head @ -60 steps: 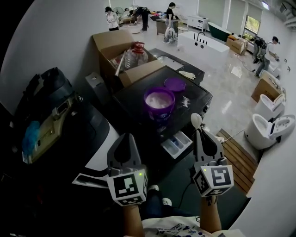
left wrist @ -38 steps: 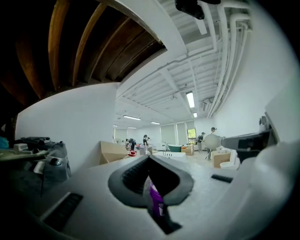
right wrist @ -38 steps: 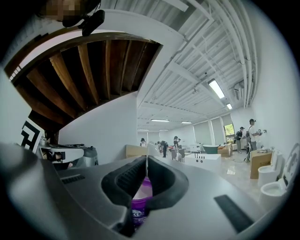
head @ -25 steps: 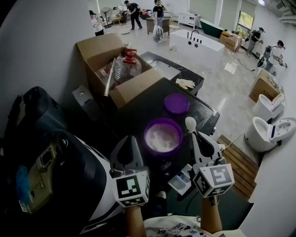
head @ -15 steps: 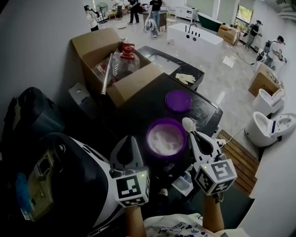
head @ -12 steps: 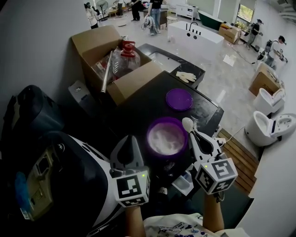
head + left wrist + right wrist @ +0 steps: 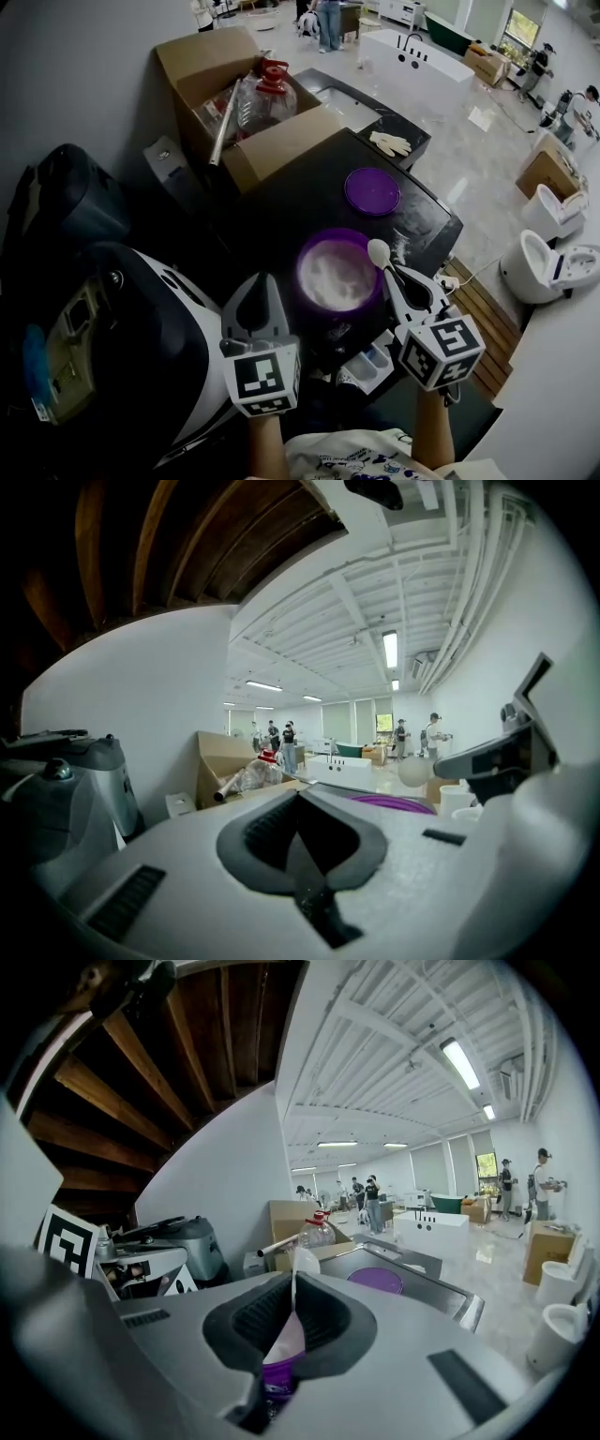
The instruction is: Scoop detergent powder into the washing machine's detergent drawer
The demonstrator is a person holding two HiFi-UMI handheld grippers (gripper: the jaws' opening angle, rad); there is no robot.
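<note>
A purple tub (image 7: pixel 337 274) of white detergent powder stands open on the black top of the washing machine (image 7: pixel 281 211). My right gripper (image 7: pixel 401 284) is shut on the handle of a white spoon (image 7: pixel 379 250), whose bowl hangs at the tub's right rim. In the right gripper view the spoon (image 7: pixel 298 1279) stands edge-on between the jaws, above the tub (image 7: pixel 277 1373). The detergent drawer (image 7: pixel 368 365) is pulled out below the machine's front, between the grippers. My left gripper (image 7: pixel 253 298) is shut on nothing, just left of the tub. The purple lid (image 7: pixel 372 191) lies behind the tub.
An open cardboard box (image 7: pixel 225 84) with a large water bottle (image 7: pixel 268 99) stands at the back left. White gloves (image 7: pixel 390 143) lie on a dark counter behind the machine. Grey appliances (image 7: pixel 75 309) crowd the left. Toilets (image 7: pixel 553 267) stand on the floor at right; people are far back.
My right gripper has carried the spoon from beside the drawer up to the tub's right rim. The head view has swung over the machine's top. The left gripper has stayed shut.
</note>
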